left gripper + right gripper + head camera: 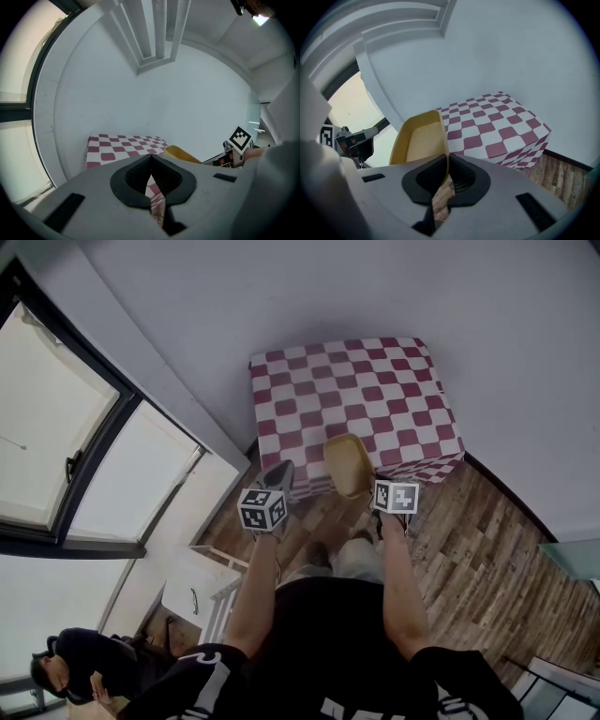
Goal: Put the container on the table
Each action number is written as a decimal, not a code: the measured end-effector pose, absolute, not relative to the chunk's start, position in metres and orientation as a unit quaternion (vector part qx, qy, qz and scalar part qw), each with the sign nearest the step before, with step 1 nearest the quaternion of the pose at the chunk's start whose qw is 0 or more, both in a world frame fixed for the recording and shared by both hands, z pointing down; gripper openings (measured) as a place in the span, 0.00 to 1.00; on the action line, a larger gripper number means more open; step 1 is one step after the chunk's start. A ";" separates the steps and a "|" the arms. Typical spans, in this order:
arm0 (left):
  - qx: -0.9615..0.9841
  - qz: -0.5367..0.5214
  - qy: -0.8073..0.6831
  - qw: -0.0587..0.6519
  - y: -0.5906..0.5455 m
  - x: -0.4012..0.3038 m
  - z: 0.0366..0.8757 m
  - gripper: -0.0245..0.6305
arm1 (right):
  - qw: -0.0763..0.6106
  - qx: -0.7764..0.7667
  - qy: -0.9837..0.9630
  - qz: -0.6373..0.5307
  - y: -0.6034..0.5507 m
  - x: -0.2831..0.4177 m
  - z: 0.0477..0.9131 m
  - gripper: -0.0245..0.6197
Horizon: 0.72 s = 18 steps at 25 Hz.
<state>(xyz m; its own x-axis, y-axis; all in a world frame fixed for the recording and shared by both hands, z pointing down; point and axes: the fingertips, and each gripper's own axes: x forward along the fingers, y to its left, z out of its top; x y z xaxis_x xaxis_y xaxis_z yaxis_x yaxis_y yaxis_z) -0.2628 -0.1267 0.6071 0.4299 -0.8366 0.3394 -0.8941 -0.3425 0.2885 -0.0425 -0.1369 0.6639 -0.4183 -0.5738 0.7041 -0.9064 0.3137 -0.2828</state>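
A shallow yellow container hangs in the air over the near edge of a table with a red-and-white checked cloth. My right gripper is shut on the container's right rim, which runs down between its jaws. In the head view the right gripper sits just below the container. My left gripper is shut with nothing between its jaws; it floats left of the container, short of the table. In the head view the left gripper is by the table's near left corner.
A plain grey-white wall stands behind the table. Wooden flooring lies to the right and below. Large windows run along the left, with a white cabinet under them. A person sits at the bottom left.
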 end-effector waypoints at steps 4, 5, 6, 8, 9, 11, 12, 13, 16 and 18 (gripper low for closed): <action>0.816 0.069 -0.531 0.218 -0.132 -0.267 0.608 0.08 | 0.254 0.475 -0.771 0.338 -0.144 -0.046 0.667 0.09; 0.815 0.068 -0.533 0.218 -0.135 -0.269 0.608 0.08 | 0.255 0.474 -0.772 0.339 -0.148 -0.048 0.667 0.09; 0.814 0.066 -0.535 0.218 -0.139 -0.272 0.607 0.08 | 0.255 0.473 -0.773 0.338 -0.152 -0.050 0.666 0.09; 0.813 0.063 -0.537 0.217 -0.148 -0.273 0.604 0.08 | 0.257 0.471 -0.775 0.333 -0.163 -0.051 0.662 0.09; 0.814 0.063 -0.536 0.216 -0.154 -0.272 0.602 0.08 | 0.256 0.472 -0.776 0.330 -0.169 -0.051 0.659 0.09; 0.816 0.062 -0.533 0.214 -0.163 -0.268 0.599 0.08 | 0.256 0.474 -0.777 0.326 -0.178 -0.050 0.654 0.09; 0.817 0.062 -0.532 0.213 -0.167 -0.266 0.598 0.08 | 0.256 0.474 -0.777 0.326 -0.182 -0.049 0.652 0.09; 0.818 0.061 -0.531 0.212 -0.172 -0.264 0.598 0.08 | 0.257 0.473 -0.777 0.326 -0.185 -0.049 0.652 0.09; 0.820 0.062 -0.527 0.214 -0.185 -0.257 0.600 0.08 | 0.256 0.469 -0.778 0.330 -0.195 -0.046 0.653 0.09; 0.821 0.065 -0.524 0.216 -0.194 -0.251 0.601 0.08 | 0.261 0.475 -0.773 0.330 -0.203 -0.036 0.658 0.09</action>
